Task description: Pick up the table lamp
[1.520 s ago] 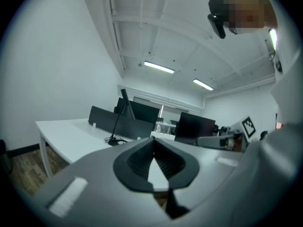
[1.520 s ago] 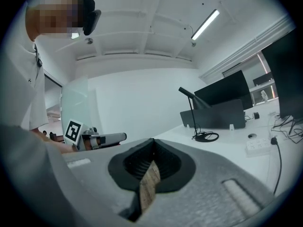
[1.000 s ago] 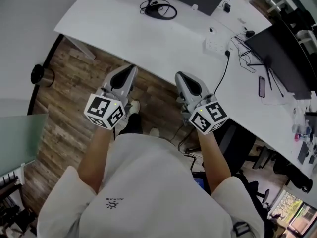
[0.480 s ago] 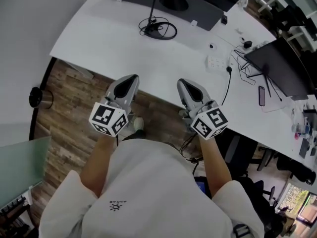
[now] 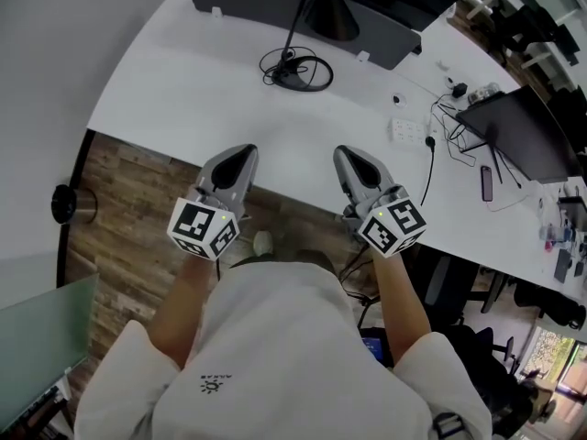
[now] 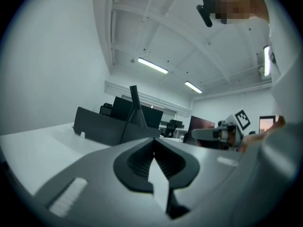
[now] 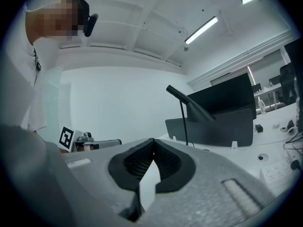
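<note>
Held: my grey left gripper (image 5: 244, 151) and grey right gripper (image 5: 346, 153), both closed, empty; slim black table lamp (image 5: 294, 75) at twelve o'clock, well apart; I should open jaws before reaching its stem.

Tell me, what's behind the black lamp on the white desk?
A dark divider panel stands right behind the table lamp. Whatever lies on the desk beyond that panel is hidden.
</note>
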A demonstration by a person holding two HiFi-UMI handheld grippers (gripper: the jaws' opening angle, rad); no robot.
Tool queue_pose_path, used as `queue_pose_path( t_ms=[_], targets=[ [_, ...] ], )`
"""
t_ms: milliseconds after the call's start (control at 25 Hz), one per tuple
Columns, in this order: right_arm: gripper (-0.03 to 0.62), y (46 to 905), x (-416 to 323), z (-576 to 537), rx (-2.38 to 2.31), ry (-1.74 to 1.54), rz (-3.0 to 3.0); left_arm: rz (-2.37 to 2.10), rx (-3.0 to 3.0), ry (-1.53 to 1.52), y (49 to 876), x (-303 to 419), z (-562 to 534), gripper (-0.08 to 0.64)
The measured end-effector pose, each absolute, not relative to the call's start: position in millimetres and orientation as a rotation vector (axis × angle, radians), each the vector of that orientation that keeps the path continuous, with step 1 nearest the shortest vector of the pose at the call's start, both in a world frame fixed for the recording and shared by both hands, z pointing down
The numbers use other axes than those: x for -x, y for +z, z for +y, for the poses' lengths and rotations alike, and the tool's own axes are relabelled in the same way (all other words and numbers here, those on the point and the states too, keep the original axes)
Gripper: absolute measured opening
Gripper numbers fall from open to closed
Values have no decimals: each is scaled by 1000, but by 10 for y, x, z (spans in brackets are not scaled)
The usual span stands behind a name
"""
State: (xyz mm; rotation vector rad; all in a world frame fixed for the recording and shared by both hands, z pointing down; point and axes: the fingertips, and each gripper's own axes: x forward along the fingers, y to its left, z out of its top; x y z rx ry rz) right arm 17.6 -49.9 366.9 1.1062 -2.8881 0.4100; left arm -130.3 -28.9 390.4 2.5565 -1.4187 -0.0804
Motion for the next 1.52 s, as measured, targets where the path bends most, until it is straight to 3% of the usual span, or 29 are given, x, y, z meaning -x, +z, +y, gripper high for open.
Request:
queue_pose_path(
  t_ms=[760,1520],
  targets=[
    [-1,3669,-47,-808,-1109,380,-2906,-1431,-2538,-49,4053,1418,-632,-3],
    [-2,3892,-314,-2061,-960,430,-2952,-1481,-2488,38,4212,1038,-2086,-5]
  ],
)
